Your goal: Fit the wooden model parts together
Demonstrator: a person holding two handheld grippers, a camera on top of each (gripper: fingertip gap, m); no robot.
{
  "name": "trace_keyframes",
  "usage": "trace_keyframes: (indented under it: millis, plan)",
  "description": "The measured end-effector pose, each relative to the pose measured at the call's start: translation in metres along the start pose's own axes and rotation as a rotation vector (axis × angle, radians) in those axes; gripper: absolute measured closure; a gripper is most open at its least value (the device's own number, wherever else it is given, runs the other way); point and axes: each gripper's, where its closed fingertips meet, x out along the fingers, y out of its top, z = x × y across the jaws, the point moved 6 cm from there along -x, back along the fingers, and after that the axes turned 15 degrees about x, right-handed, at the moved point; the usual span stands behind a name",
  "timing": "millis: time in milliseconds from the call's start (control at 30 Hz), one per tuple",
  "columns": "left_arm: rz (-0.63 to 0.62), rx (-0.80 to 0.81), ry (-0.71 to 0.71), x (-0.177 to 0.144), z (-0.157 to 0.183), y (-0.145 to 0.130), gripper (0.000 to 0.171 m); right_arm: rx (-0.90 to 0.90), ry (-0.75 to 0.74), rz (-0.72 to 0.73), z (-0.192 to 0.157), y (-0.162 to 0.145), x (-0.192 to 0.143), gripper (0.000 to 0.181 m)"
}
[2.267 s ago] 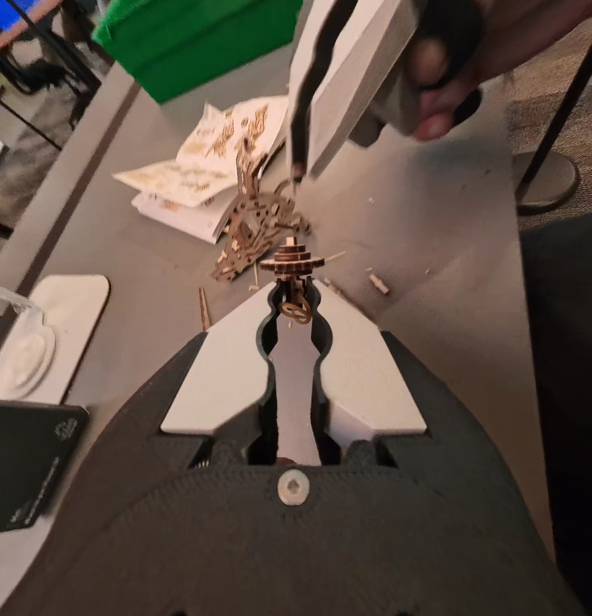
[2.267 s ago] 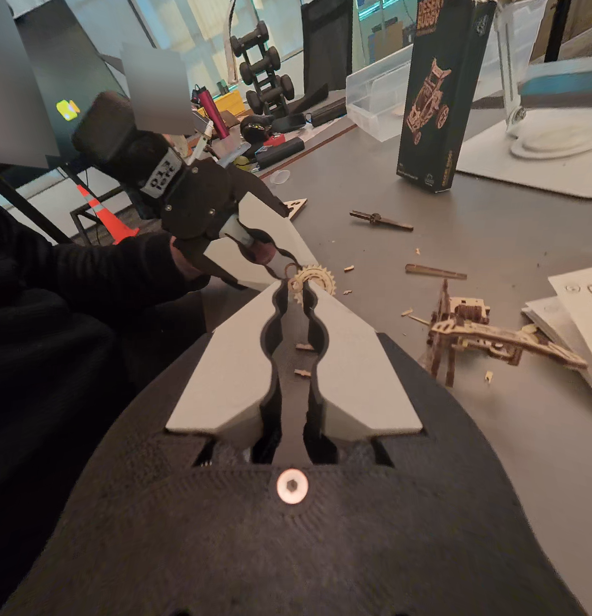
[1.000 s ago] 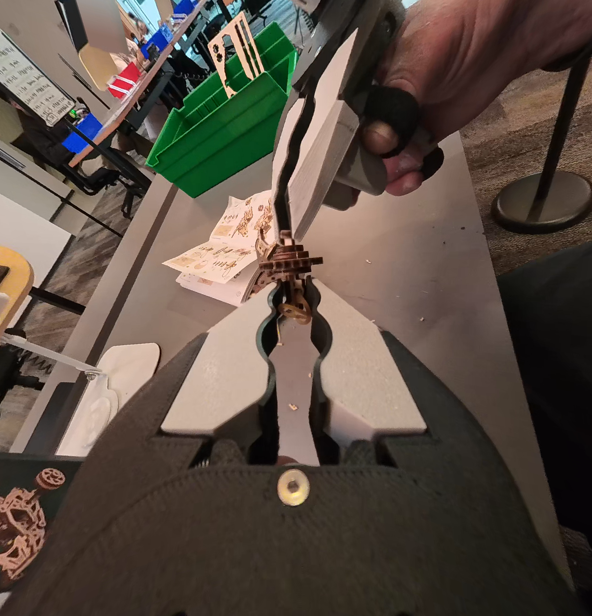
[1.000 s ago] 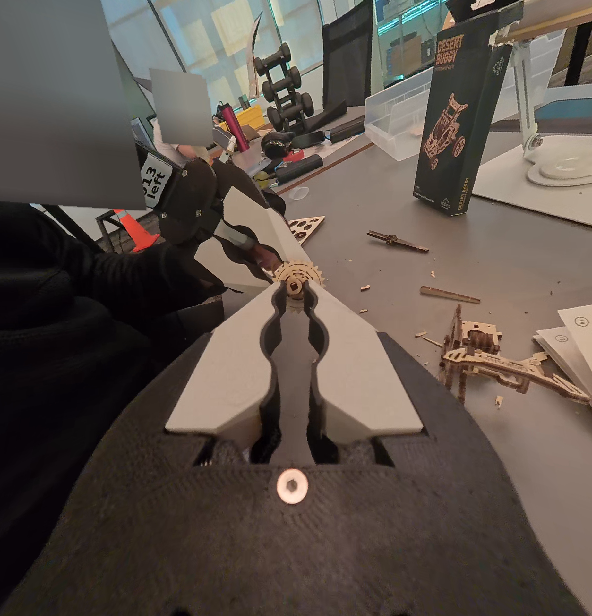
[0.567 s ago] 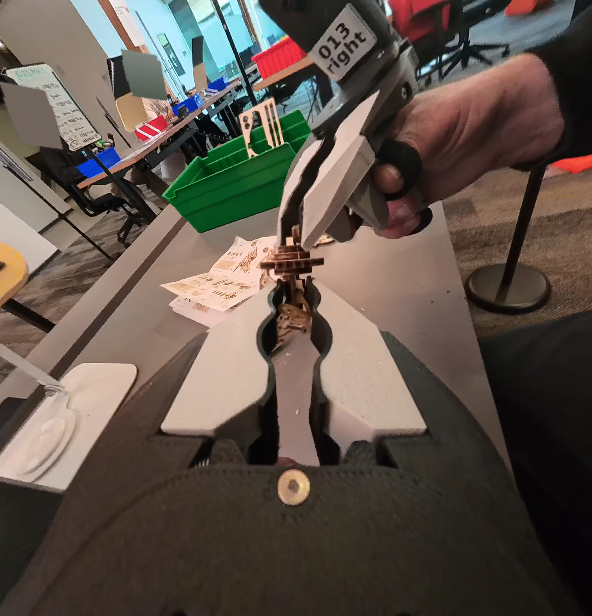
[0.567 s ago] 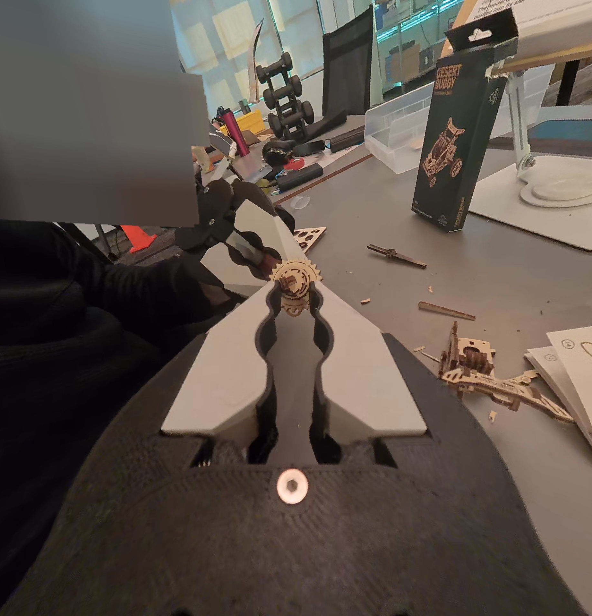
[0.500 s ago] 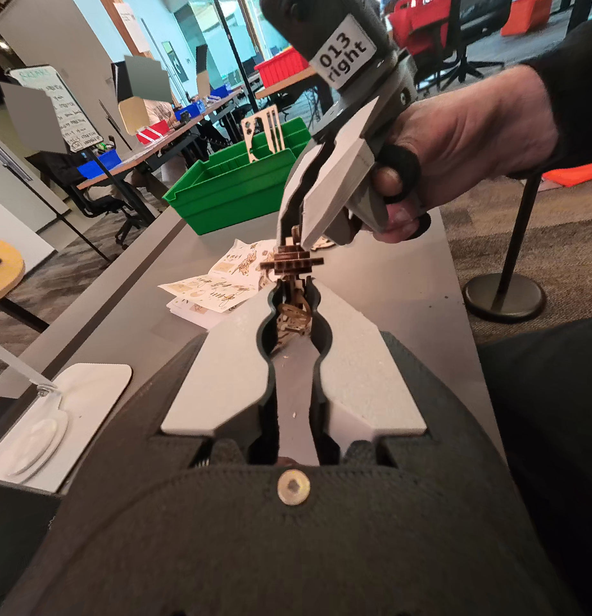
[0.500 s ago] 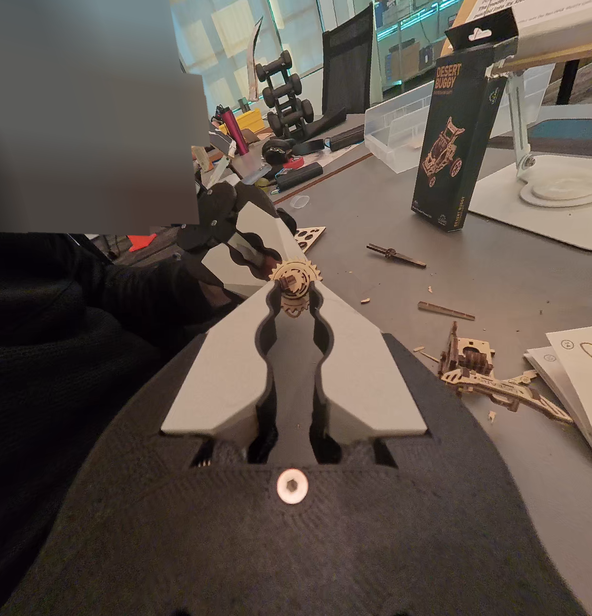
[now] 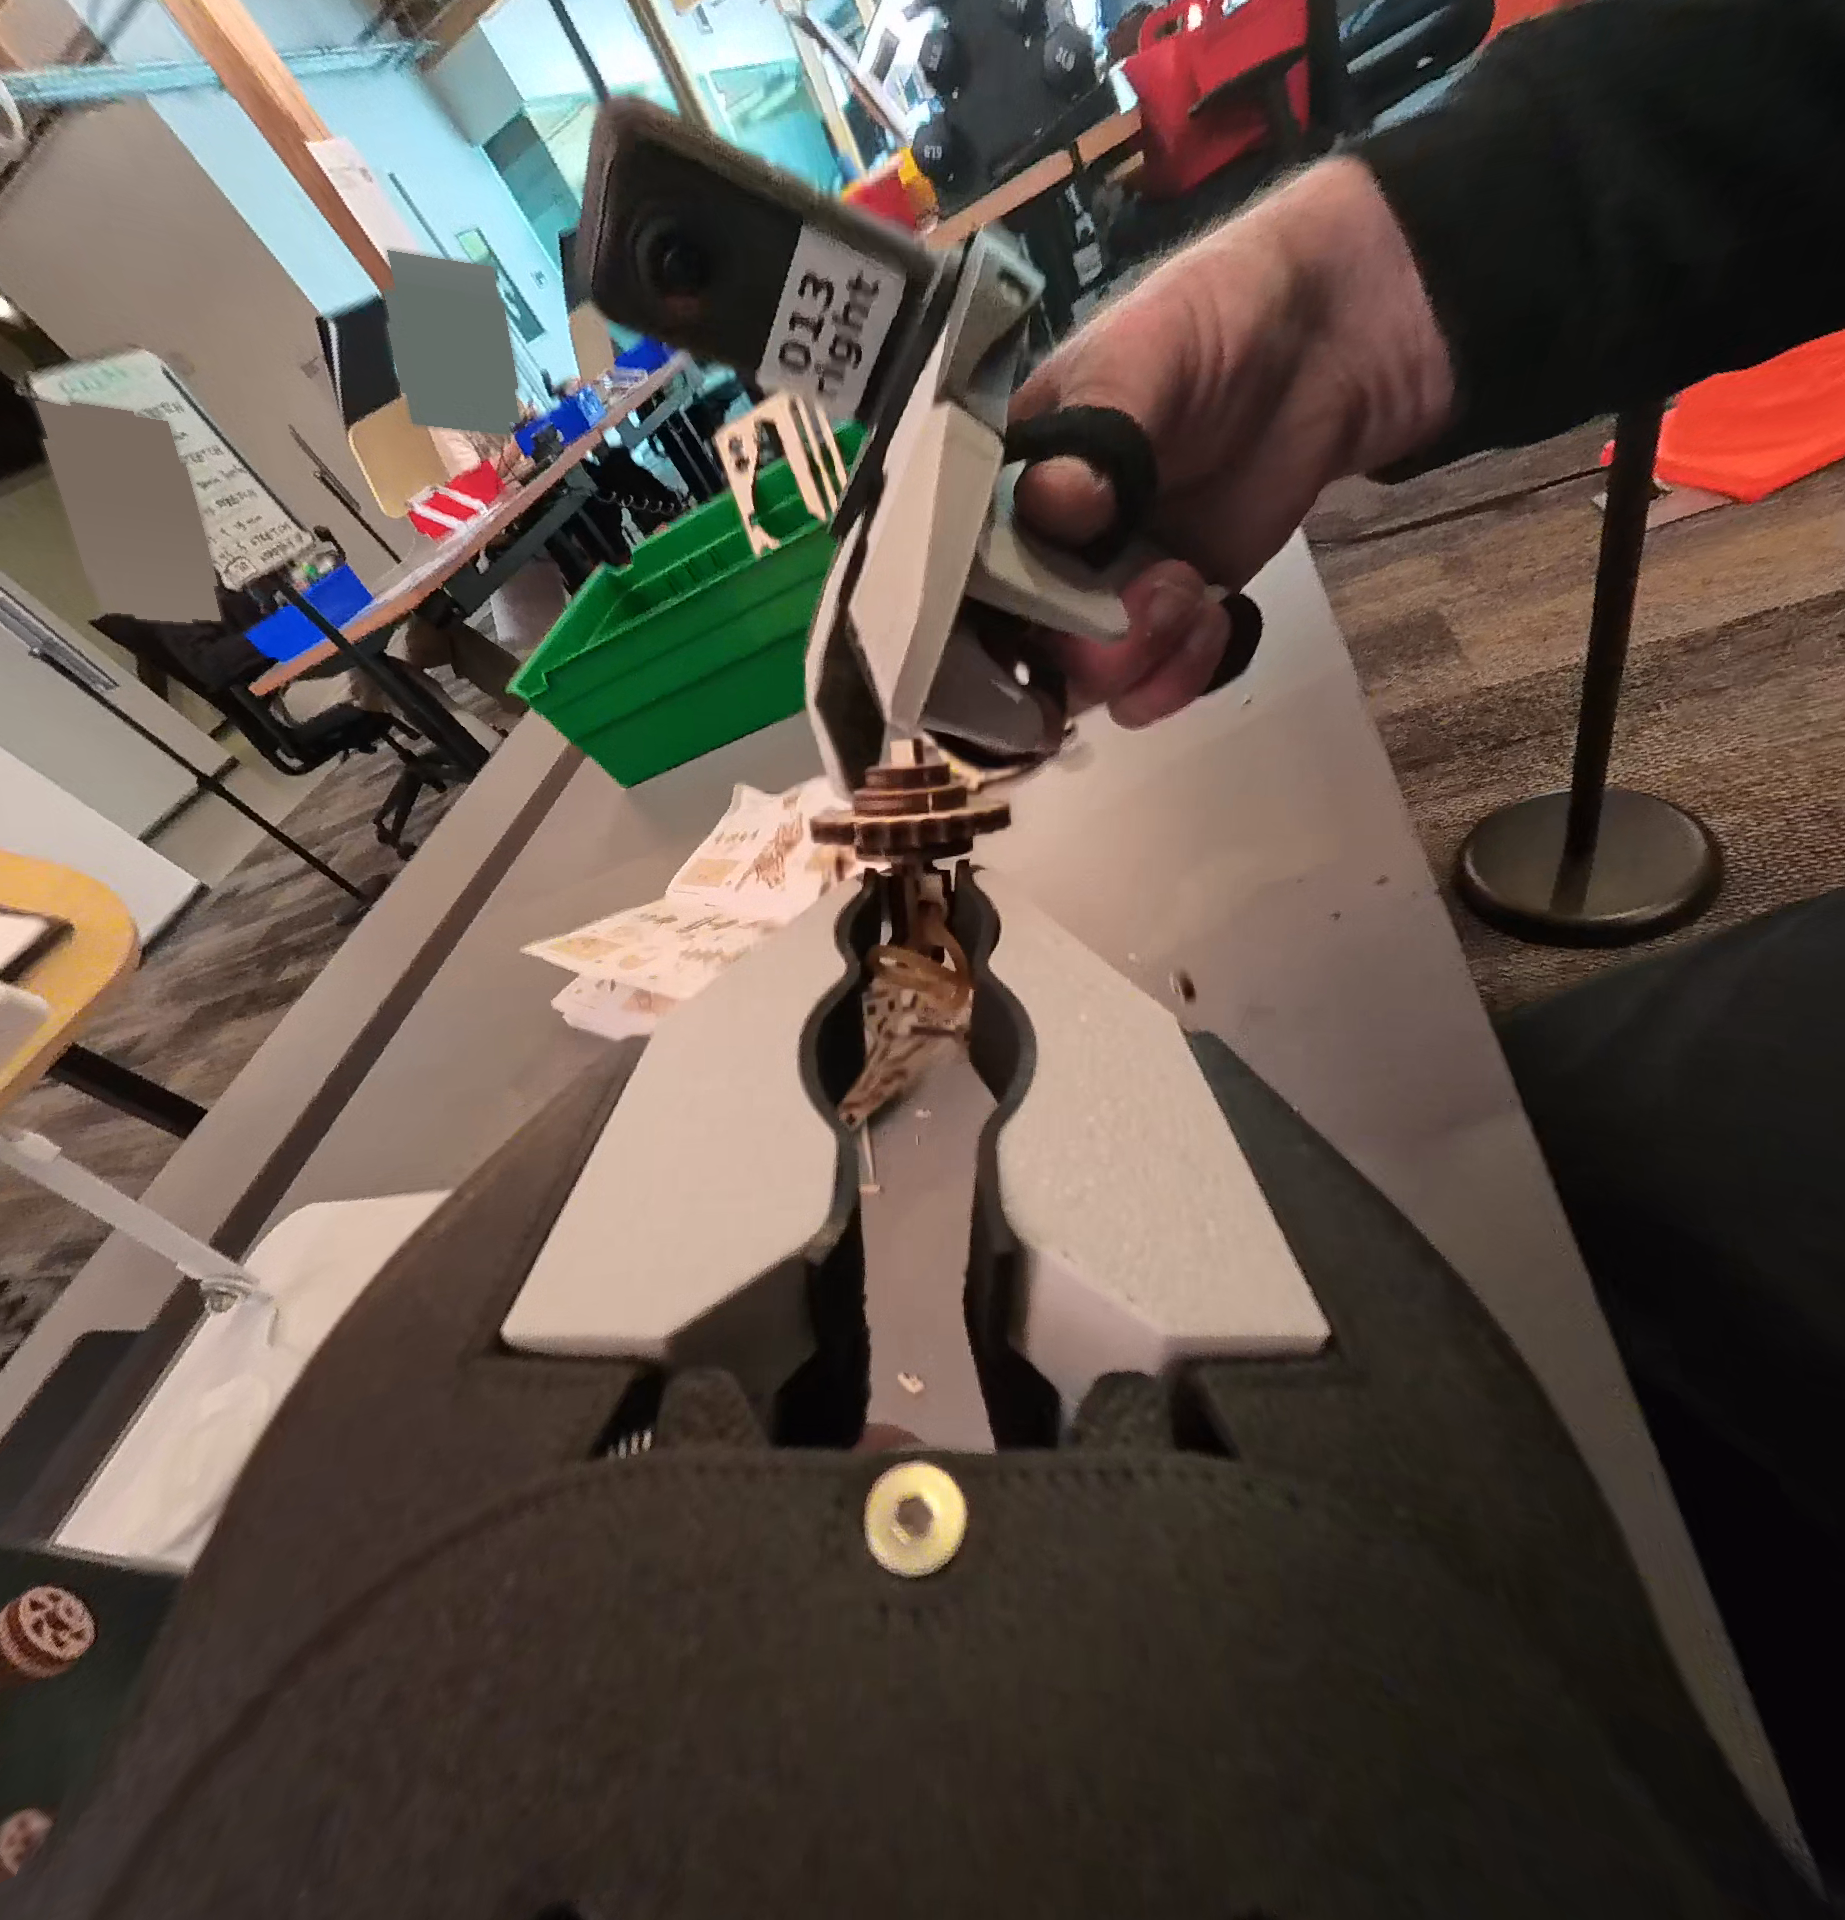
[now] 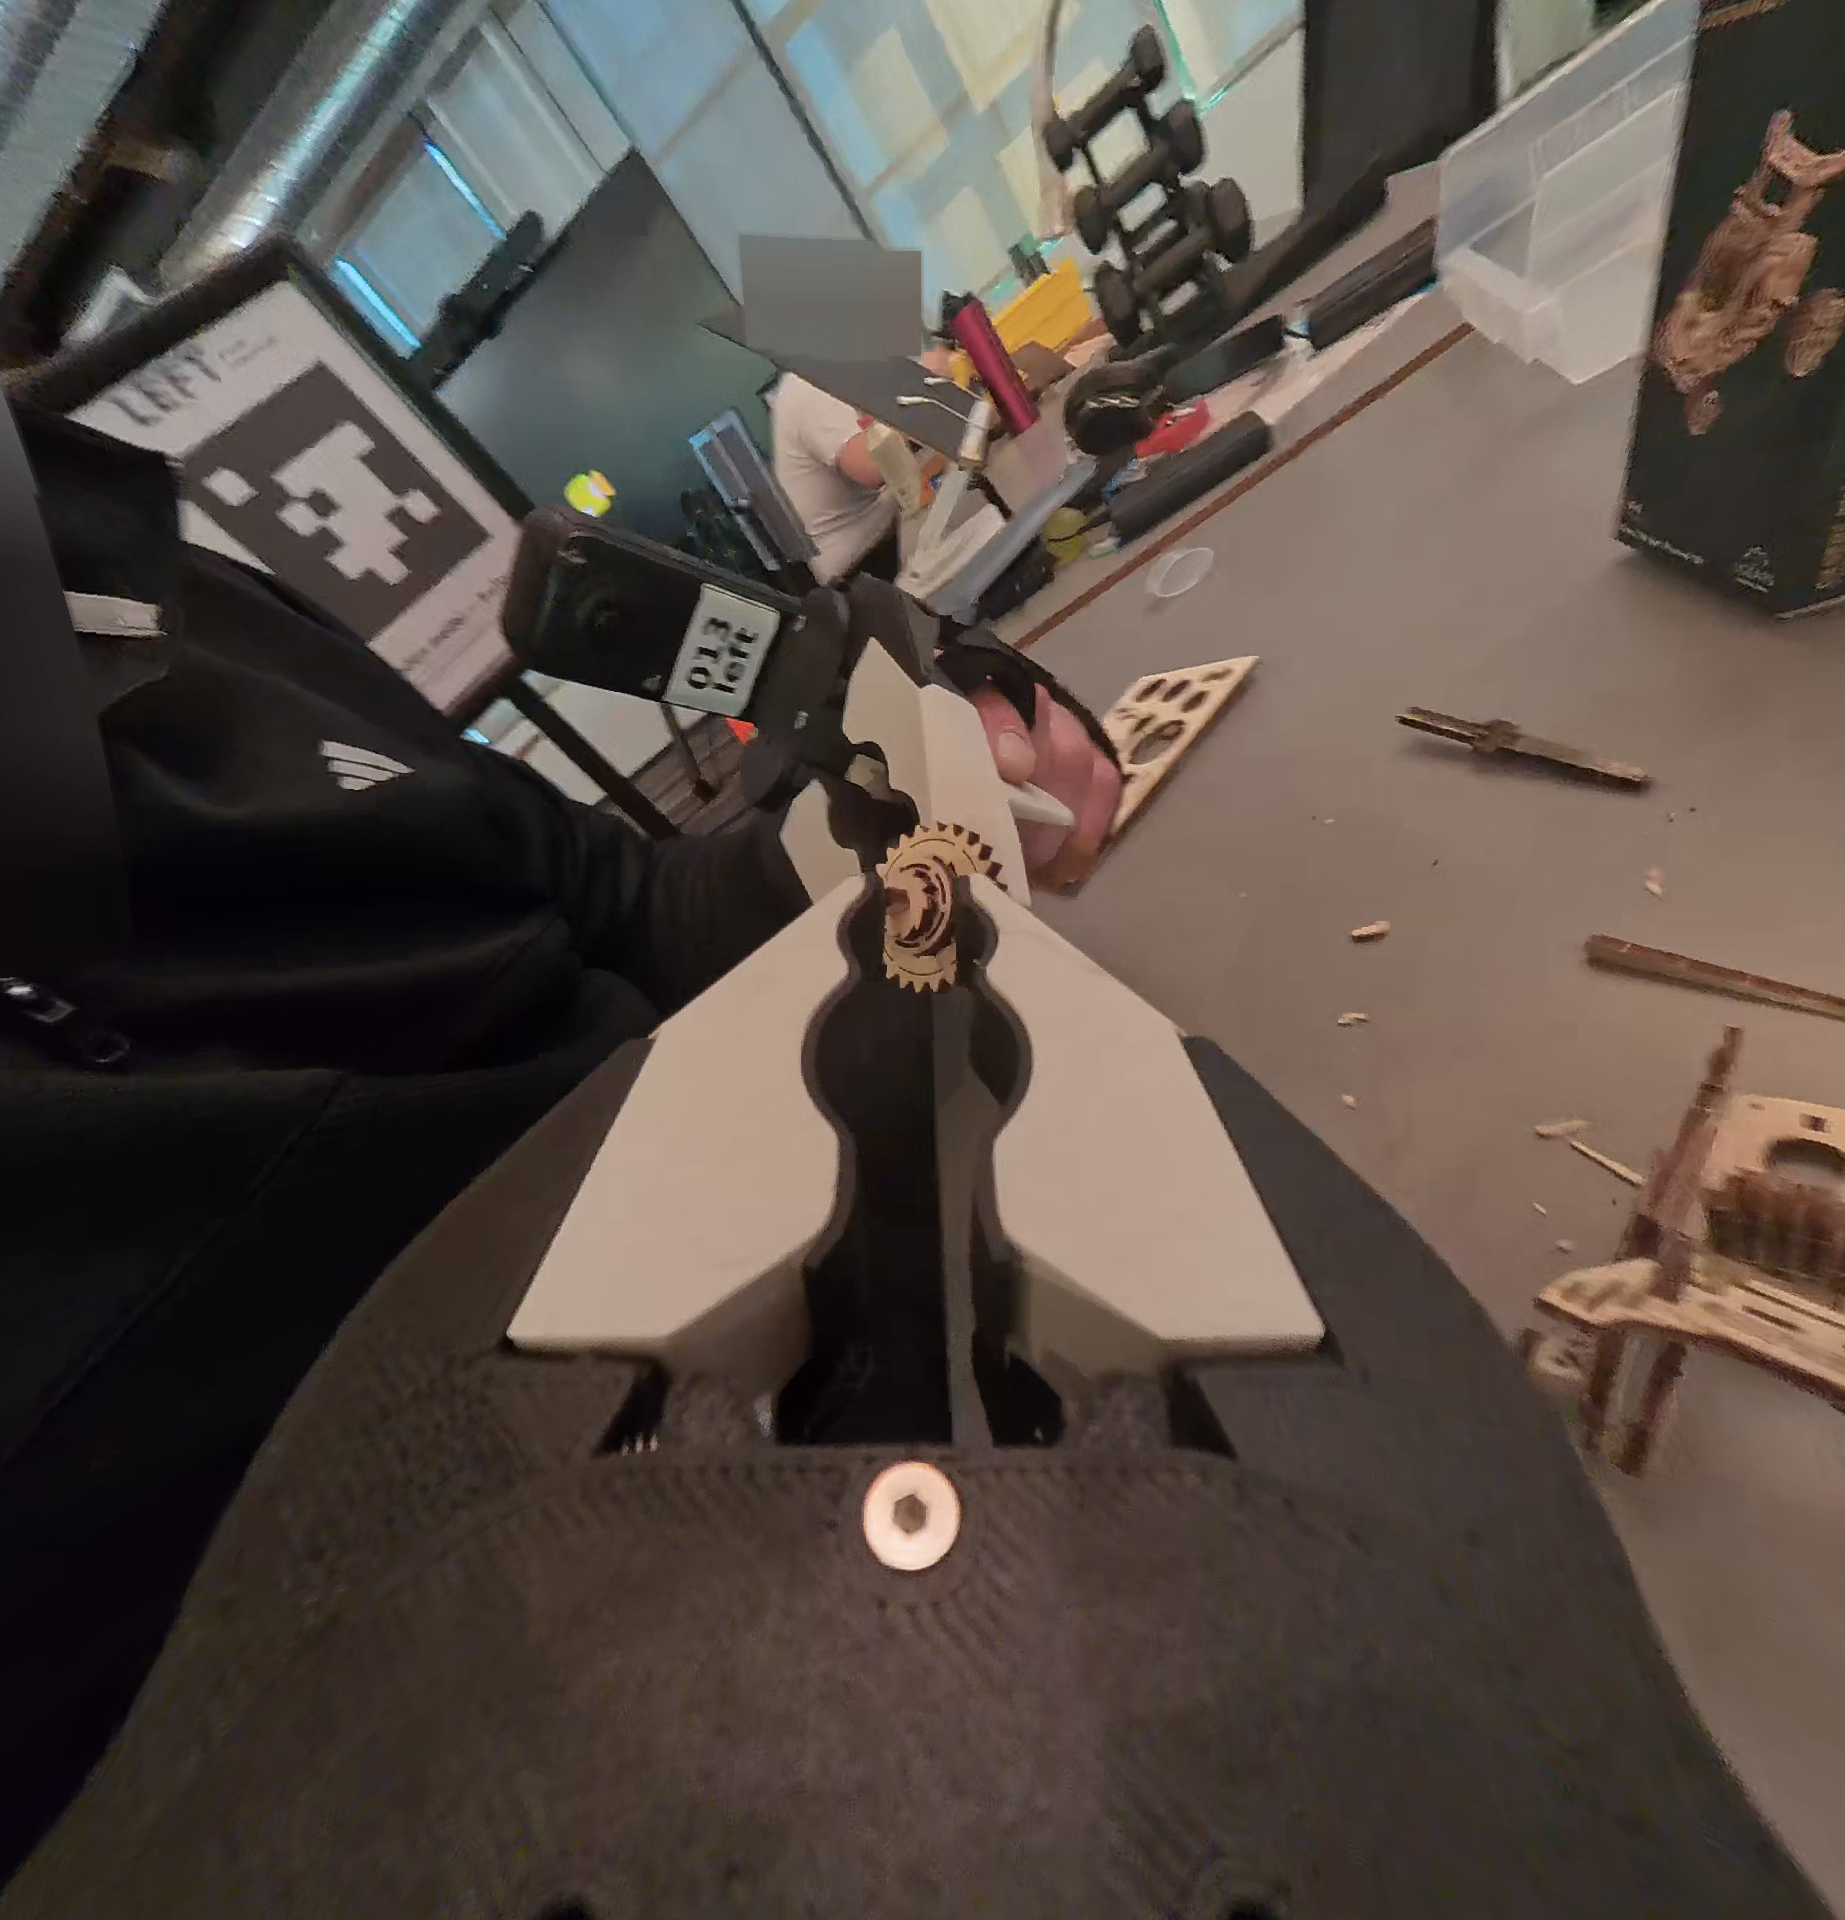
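A small wooden gear assembly (image 9: 907, 816), a toothed wheel with stacked discs on a shaft, is held in the air between both grippers. My left gripper (image 9: 913, 888) is shut on its shaft from below. My right gripper (image 9: 871, 743) comes down from above and is shut on the top discs. In the right wrist view the toothed wheel (image 10: 923, 914) sits face-on at my right gripper's tips (image 10: 920, 906), with the left gripper (image 10: 902, 774) behind it. A partly built wooden model (image 10: 1728, 1278) lies on the grey table (image 10: 1417, 644).
Instruction sheets (image 9: 689, 914) and a green bin (image 9: 689, 644) lie beyond the grippers. A black box (image 10: 1770, 312), wooden sticks (image 10: 1520, 743) (image 10: 1718, 987), a punched wooden sheet (image 10: 1172, 717) and chips are on the table. A white stand base (image 9: 253, 1351) is at left. My two grippers' fingertips are within a few centimetres of each other.
Both grippers have risen and tilted together with the gear assembly held between them. The right gripper now stands steeper over the gear, and its view has swung toward the person.
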Motion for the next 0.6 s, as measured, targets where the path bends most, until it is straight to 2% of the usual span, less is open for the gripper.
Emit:
trace_keyframes:
  millis: [67,133,300,467,533,600]
  plan:
    - [-0.026,-0.034,0.002,0.002,0.001,-0.012,0.161,0.003,-0.043,0.012,0.007,0.000,-0.004,0.165]
    - [-0.097,-0.065,0.015,0.003,0.002,-0.025,0.160,-0.013,-0.123,0.027,0.013,-0.004,-0.013,0.165]
    - [-0.120,-0.147,0.024,-0.009,0.002,-0.039,0.160,-0.090,-0.382,-0.031,0.020,-0.043,-0.043,0.168]
    - [-0.175,-0.174,0.040,-0.011,0.003,-0.053,0.160,-0.208,-0.753,-0.141,0.051,-0.081,-0.065,0.162]
    - [-0.203,-0.163,0.041,-0.008,0.006,-0.055,0.160,-0.249,-0.869,-0.119,0.062,-0.081,-0.070,0.162]
    - [-0.216,-0.158,0.035,-0.004,0.008,-0.057,0.160,-0.244,-0.883,-0.068,0.068,-0.073,-0.070,0.160]
